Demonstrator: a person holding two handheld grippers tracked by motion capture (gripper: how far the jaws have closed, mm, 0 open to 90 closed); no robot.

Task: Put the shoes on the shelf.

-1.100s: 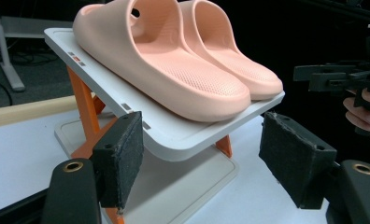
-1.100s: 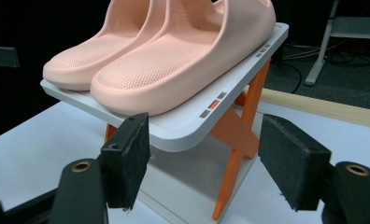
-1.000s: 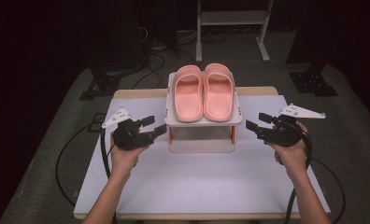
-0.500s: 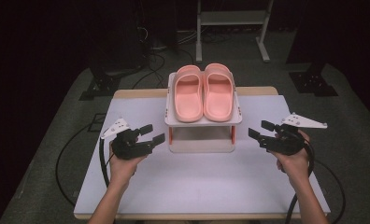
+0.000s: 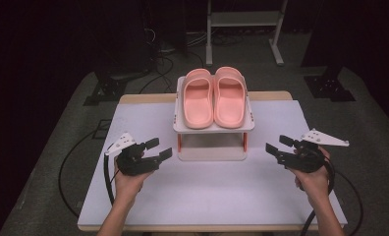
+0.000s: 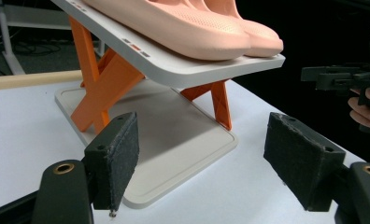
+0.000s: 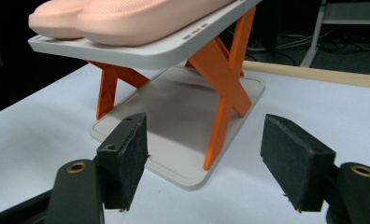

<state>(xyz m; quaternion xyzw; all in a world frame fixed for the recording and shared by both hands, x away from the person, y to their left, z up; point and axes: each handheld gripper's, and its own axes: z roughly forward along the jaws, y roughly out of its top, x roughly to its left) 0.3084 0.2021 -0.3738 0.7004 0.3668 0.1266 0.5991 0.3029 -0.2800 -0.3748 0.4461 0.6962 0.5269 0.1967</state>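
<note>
Both grippers, left gripper [image 5: 155, 150] and right gripper [image 5: 277, 147], fingers released, empty; left's just been widening; slipper rack [image 5: 213, 127] between them on desk [image 5: 202, 191].

left gripper [image 5: 157, 149]: we are seeing a black body with two black jaws, each ending in a flat rectangular pad
left pads [image 6: 114, 158]: we are noticing a rough, felt-like black facing with small screw holes in the edges
brass fittings [image 6: 63, 167]: we are seeing a round brass-coloured insert on each jaw arm
right gripper [image 5: 277, 147]: we are seeing the same black build
grey plate [image 5: 324, 138]: we are seeing a pale three-cornered plate on top of each gripper
cables [image 5: 107, 183]: we are seeing a black cable looping from each gripper
sleeves: we are seeing bare forearms
</note>
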